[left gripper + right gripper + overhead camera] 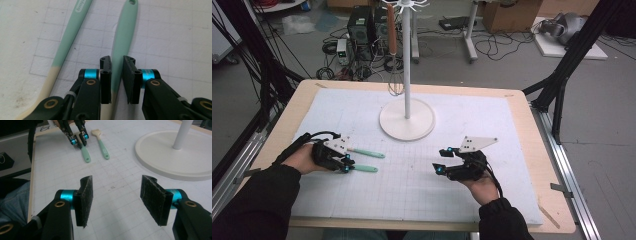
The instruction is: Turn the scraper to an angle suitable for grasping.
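My left gripper [117,78] has its jaws narrowed around the mint handle of the nearer spatula [123,42], seemingly not yet pinching, so I close squarely before lifting toward the stand [407,119] at one o'clock, while my right gripper [116,200] gapes wide, empty.

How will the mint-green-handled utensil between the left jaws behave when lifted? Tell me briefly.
The mint-green-handled utensil is probably light: slim and flat. The smooth tapered handle may slip. The left gripper straddles it near the cream end, so the long handle may sag.
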